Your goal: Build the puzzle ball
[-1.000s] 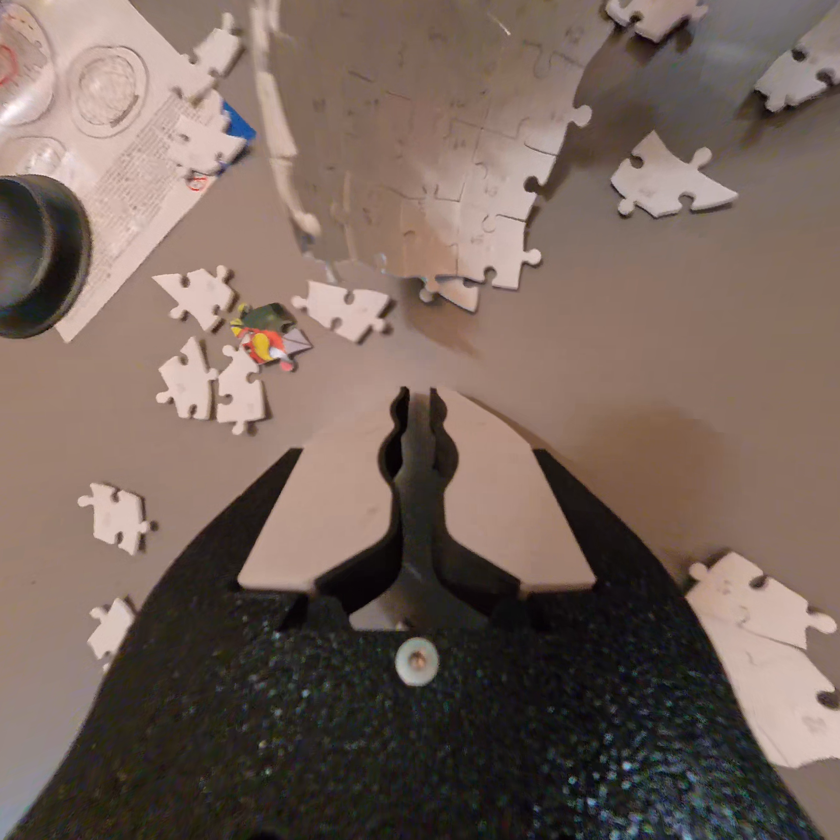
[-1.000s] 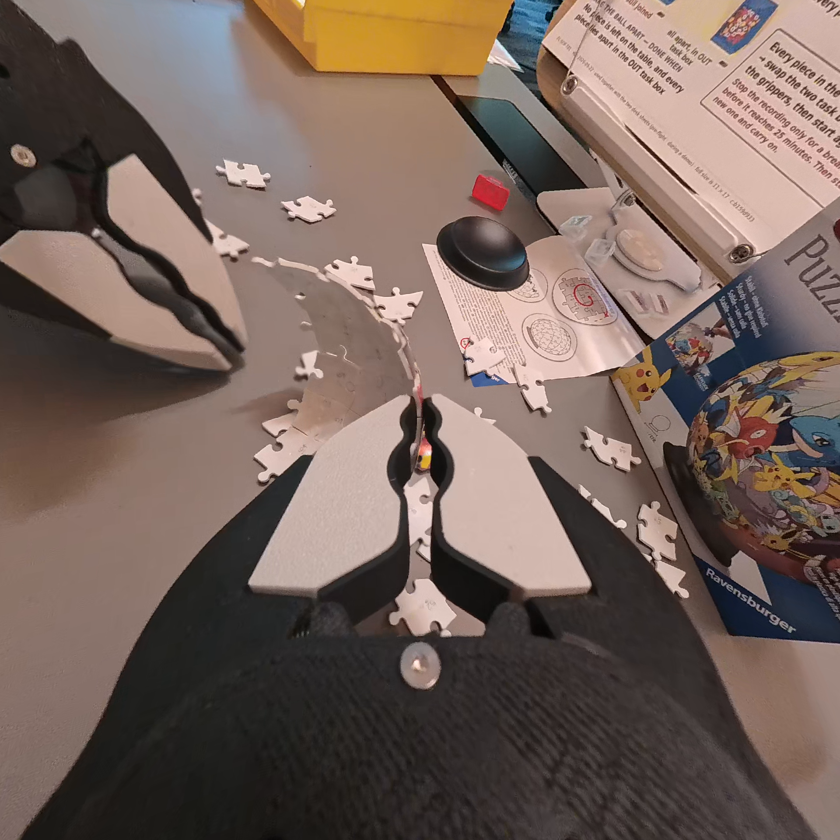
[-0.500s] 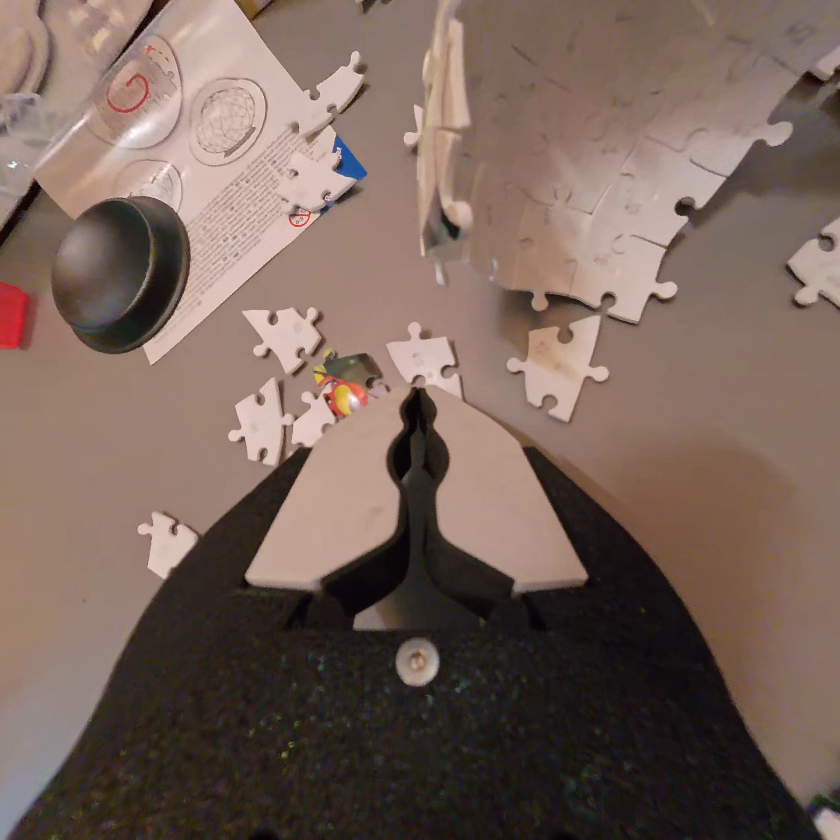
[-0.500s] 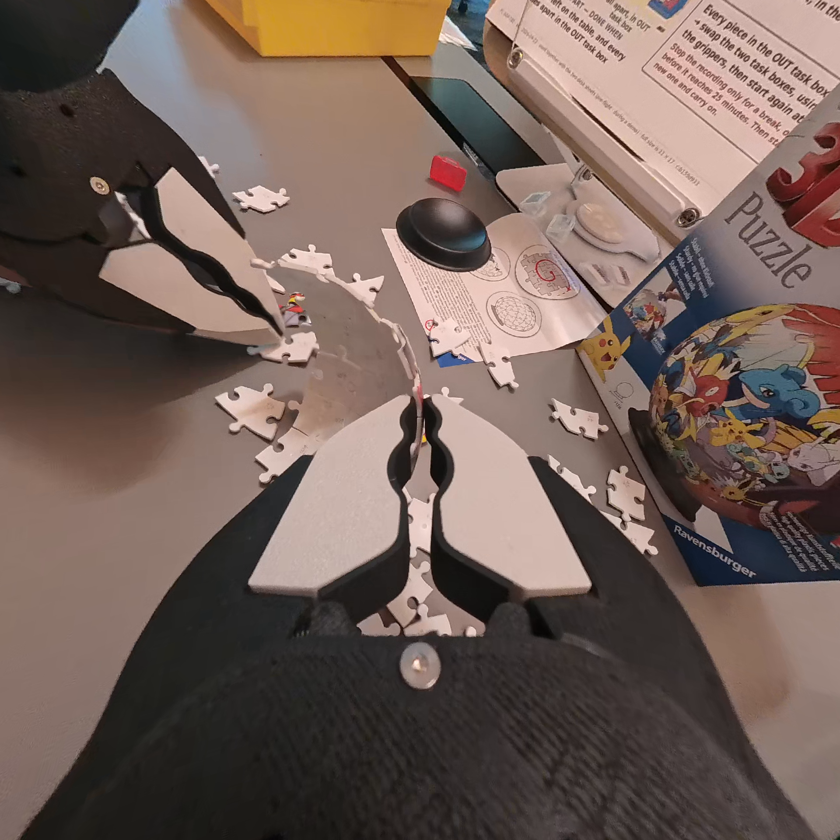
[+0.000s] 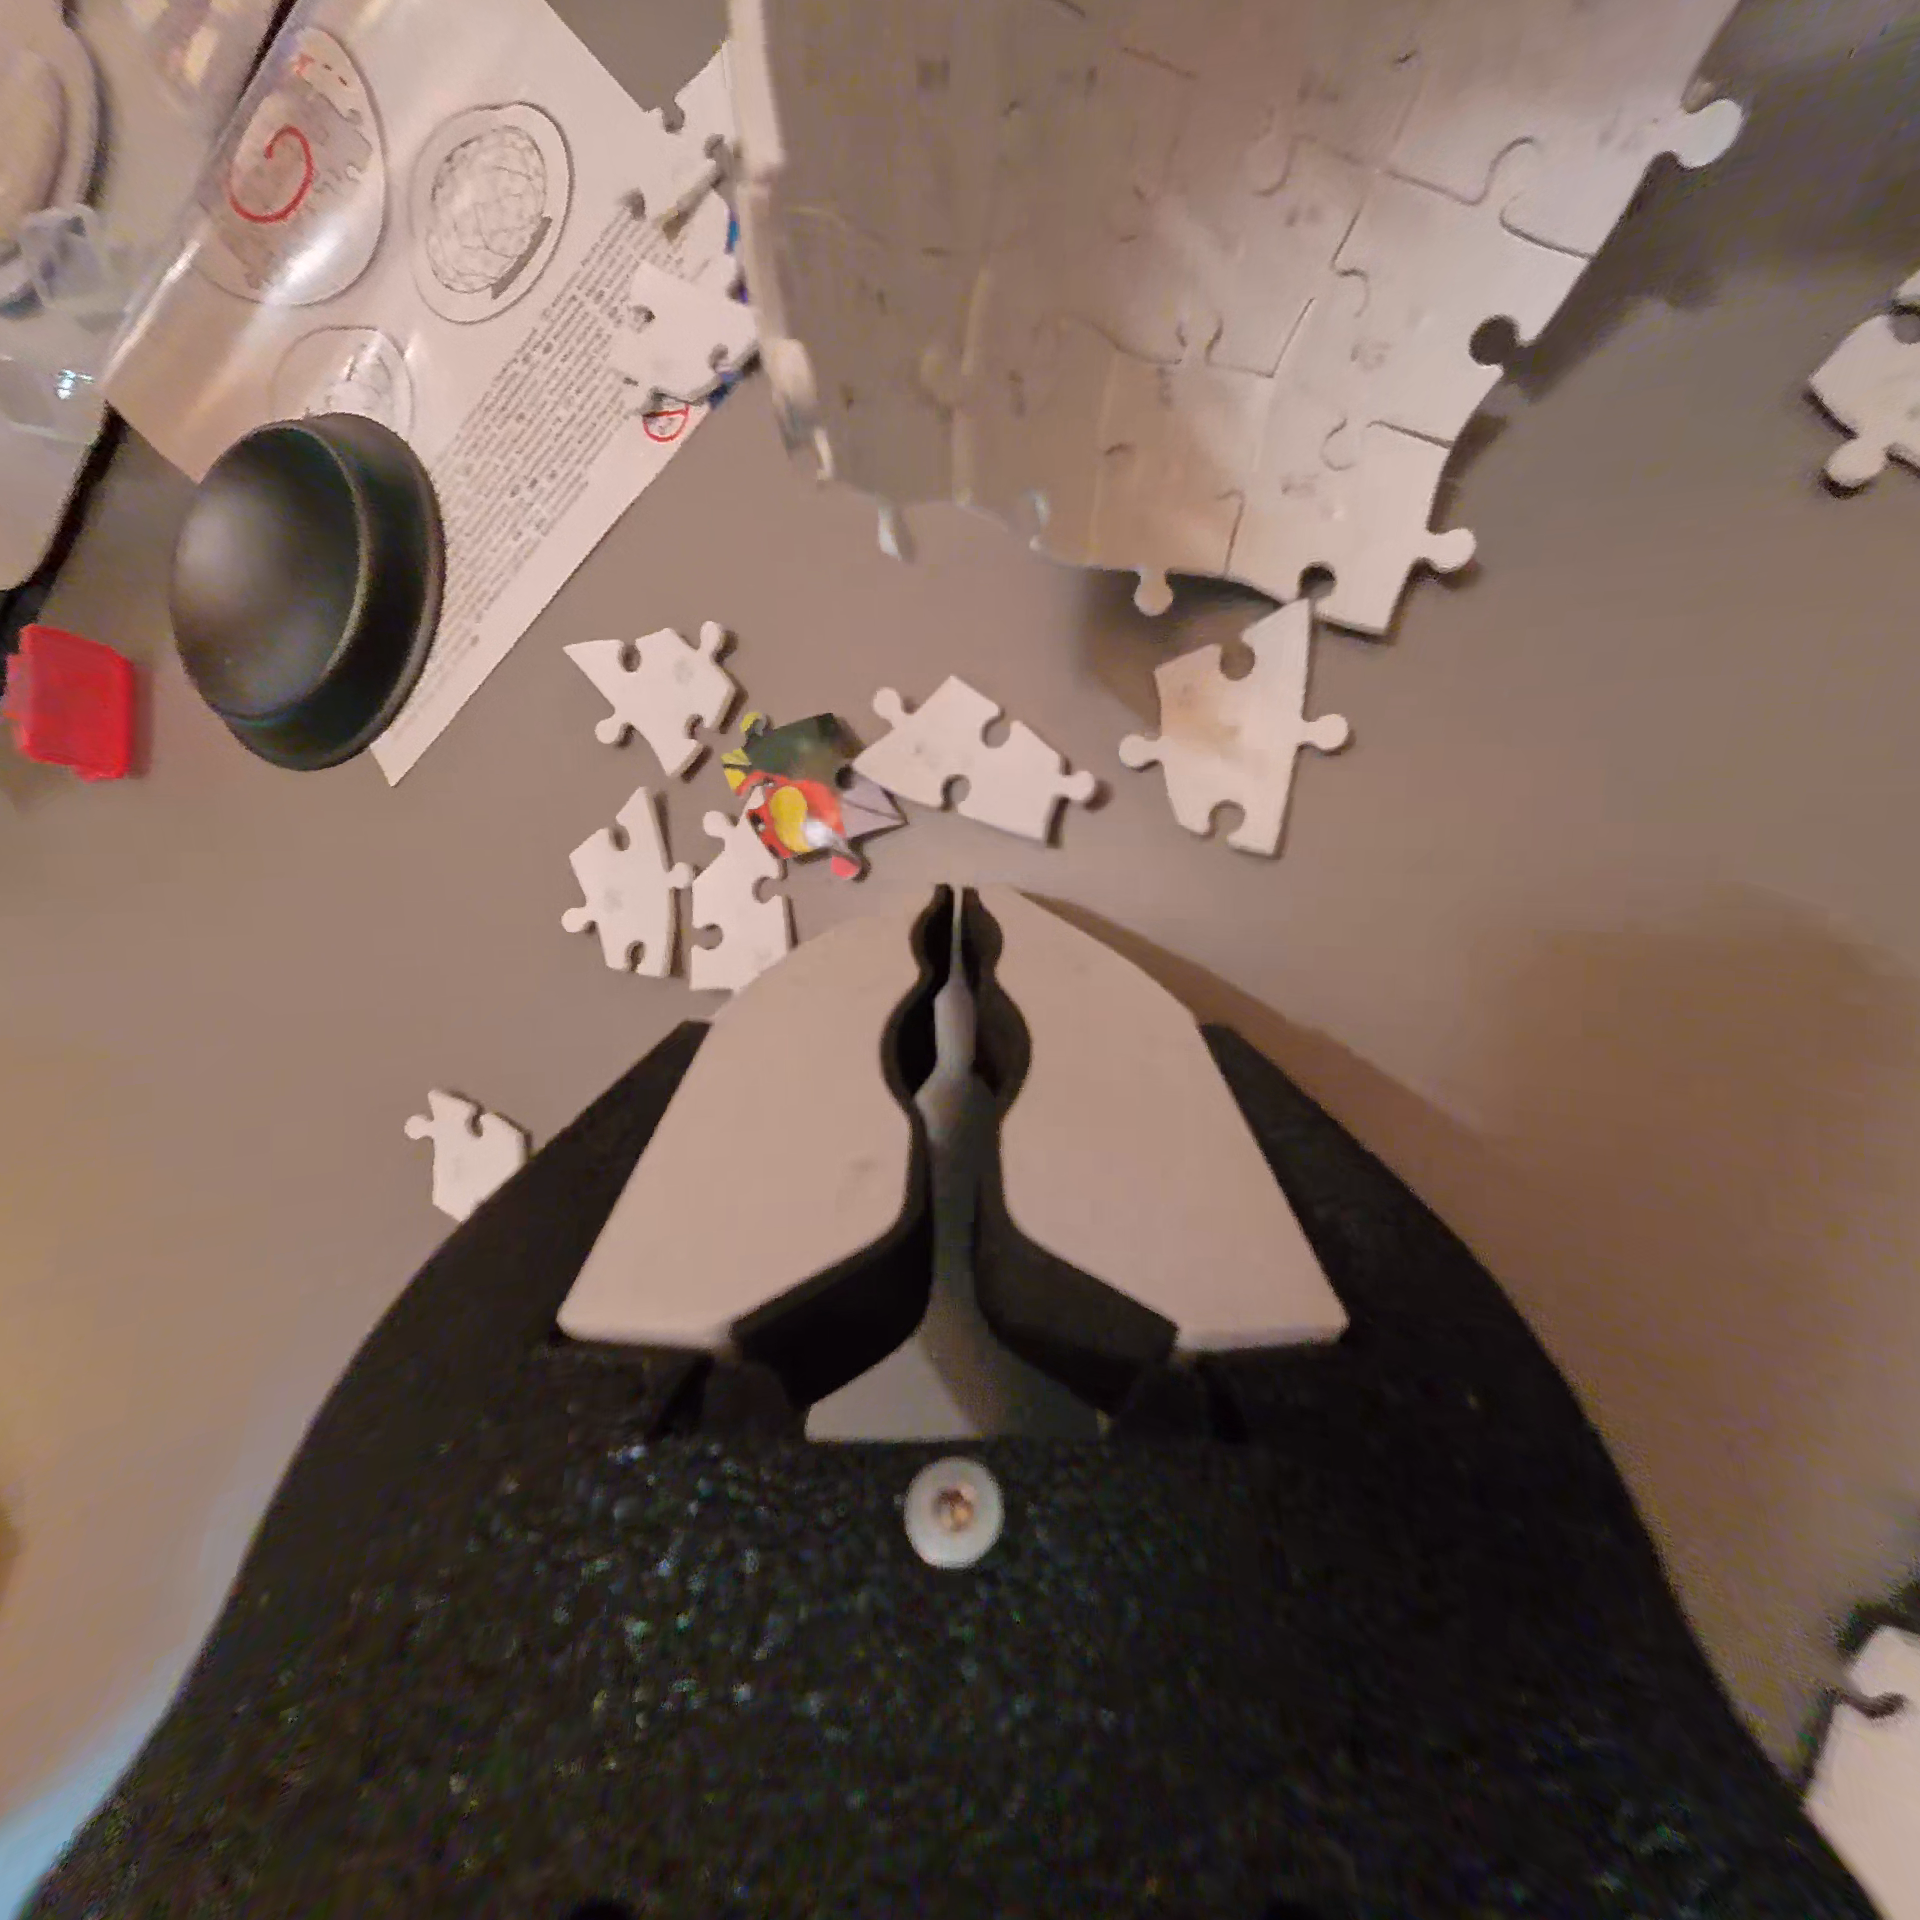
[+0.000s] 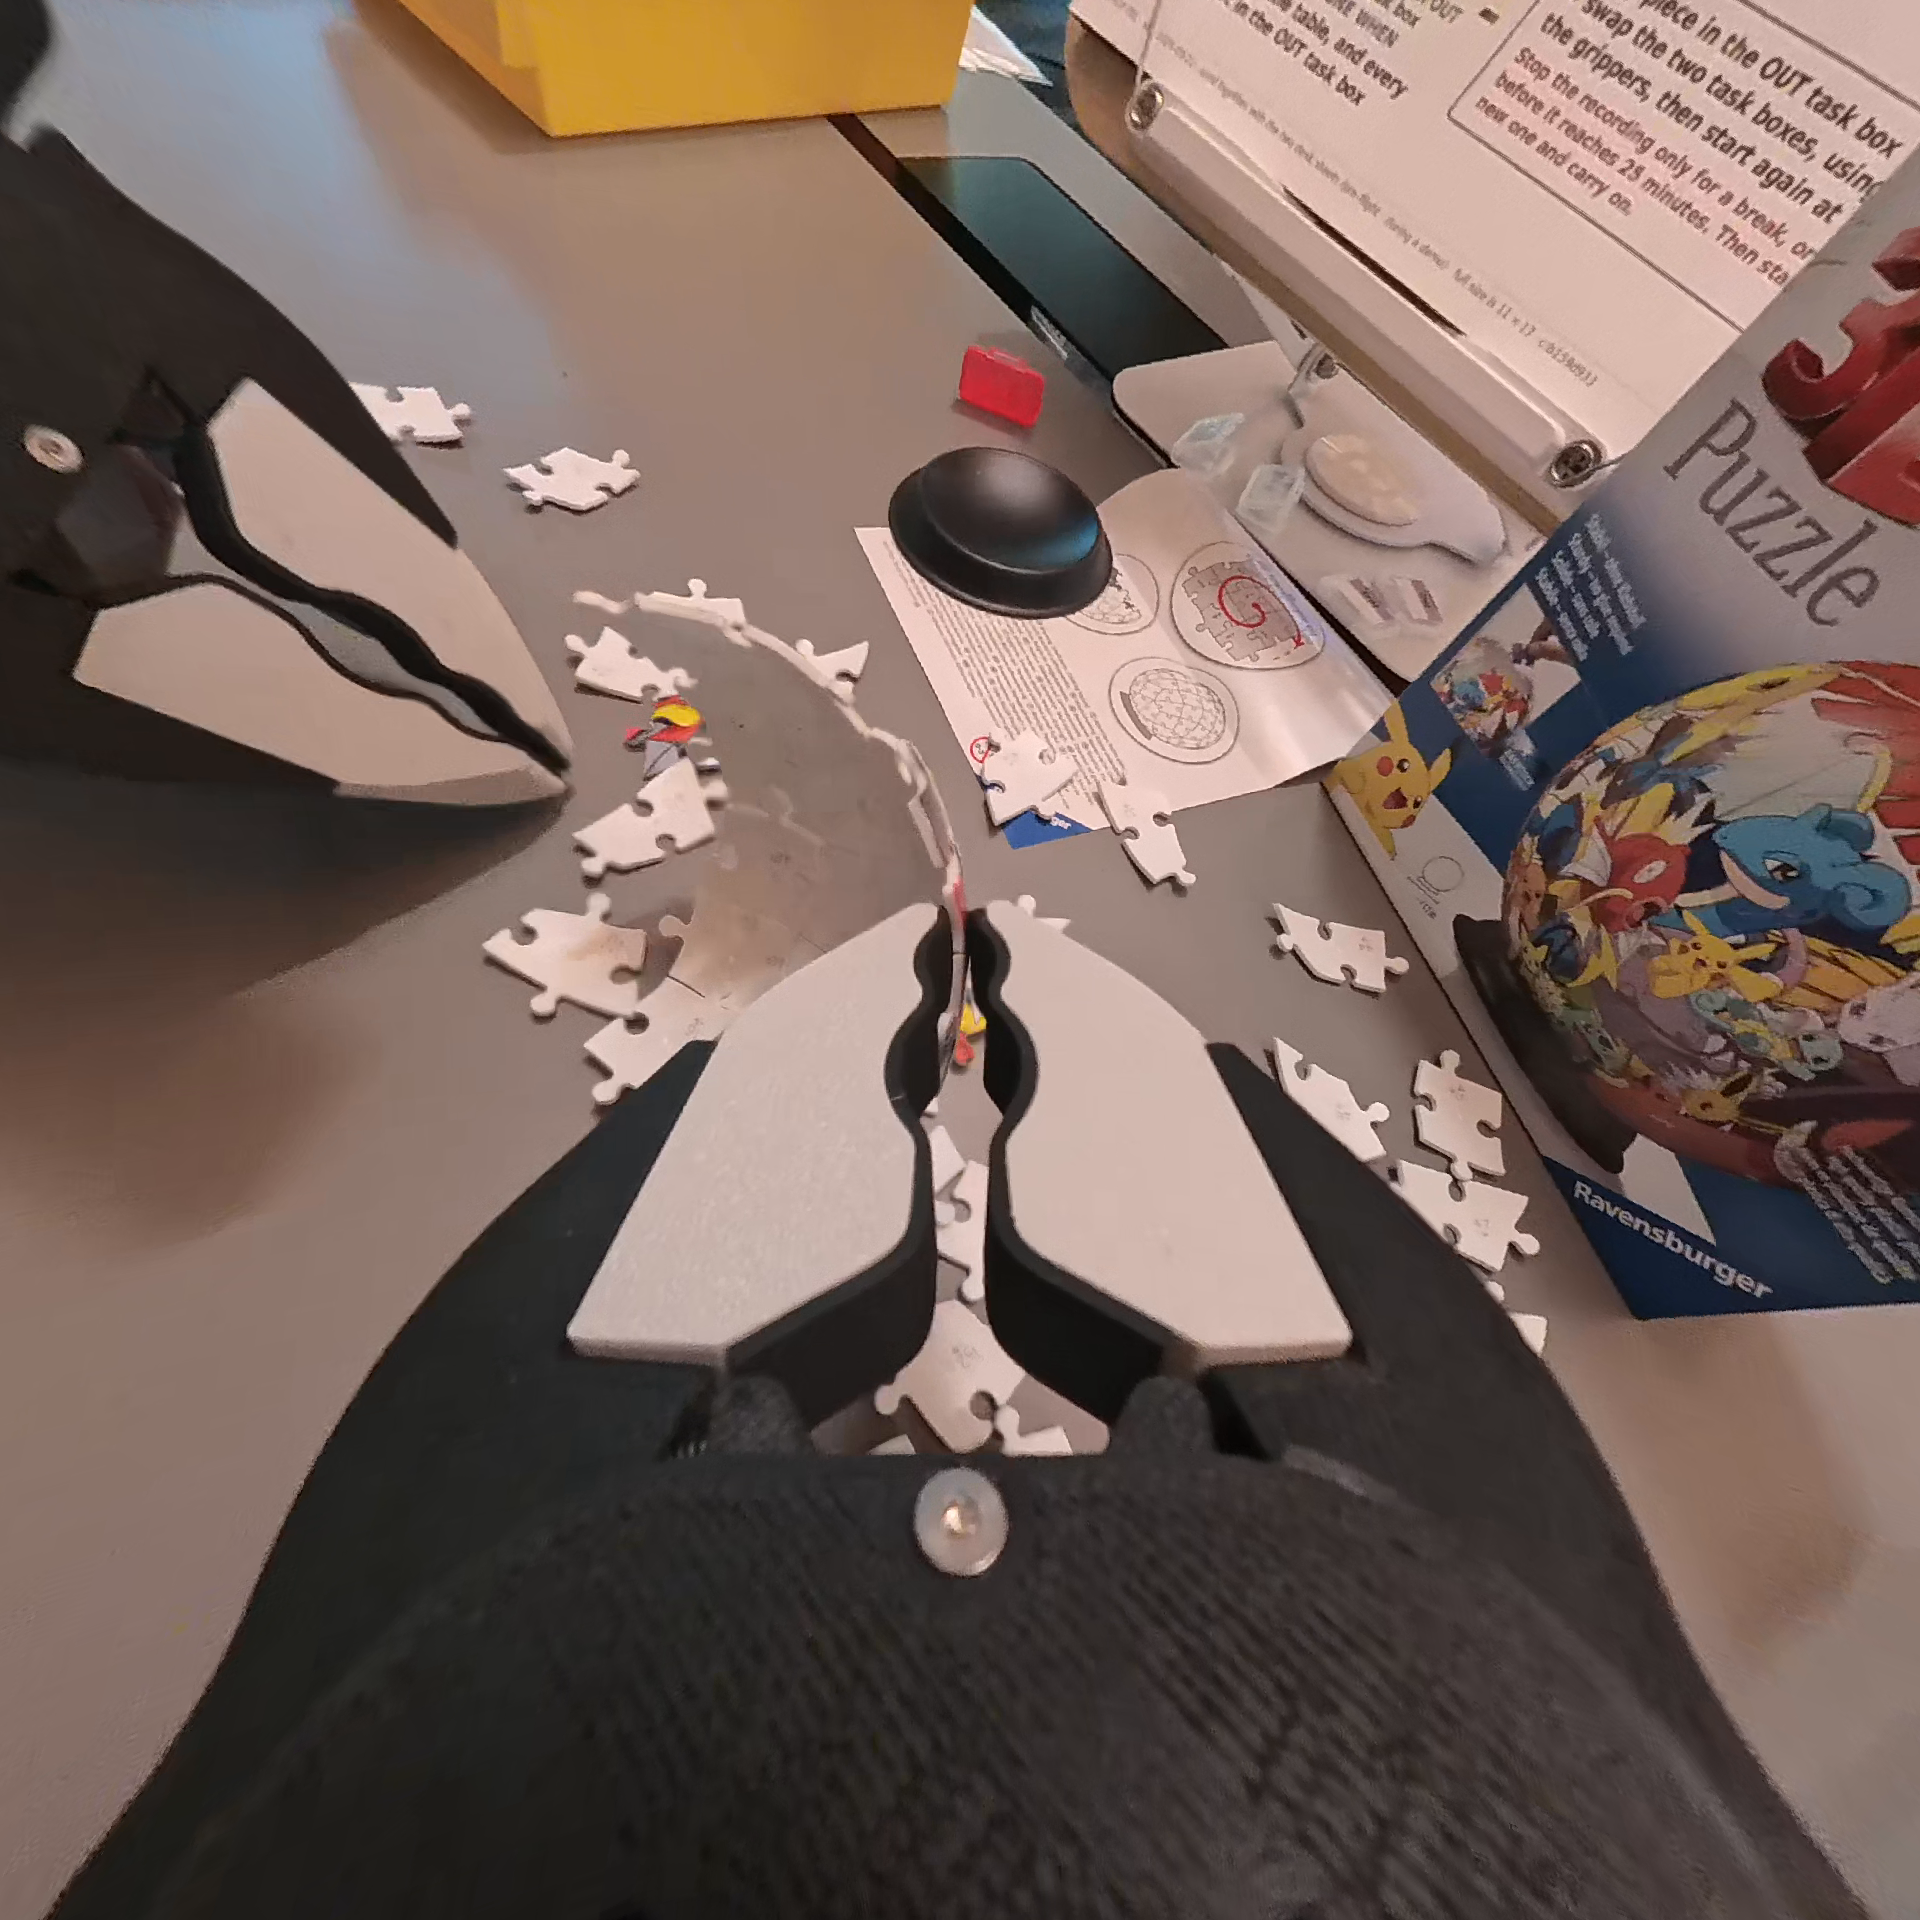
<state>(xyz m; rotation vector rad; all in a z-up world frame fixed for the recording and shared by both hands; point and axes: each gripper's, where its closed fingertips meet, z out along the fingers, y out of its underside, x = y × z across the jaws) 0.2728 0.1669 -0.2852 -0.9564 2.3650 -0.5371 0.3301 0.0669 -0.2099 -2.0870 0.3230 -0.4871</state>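
Observation:
My right gripper is shut on the edge of a curved, assembled section of puzzle shell and holds it upright on the grey table. The shell's white inner face fills the top of the left wrist view. My left gripper is shut, its tips just short of several loose white pieces and one colourful face-up piece. In the right wrist view the left gripper hangs left of the shell, near the colourful piece.
A black dome stand sits on an instruction sheet, with a small red block behind. A puzzle box stands at the right and a yellow bin at the back. Loose white pieces lie around. One gripper's finger ends stand about 15 cm off the other's. My left gripper is the nearer one to the colourful face-up piece: about 4 cm, against 12 cm.
My left gripper's jaws, slightly apart a second ago, have shut; it moved up to the loose pieces, then drew back a little. My right gripper has kept its hold on the shell.

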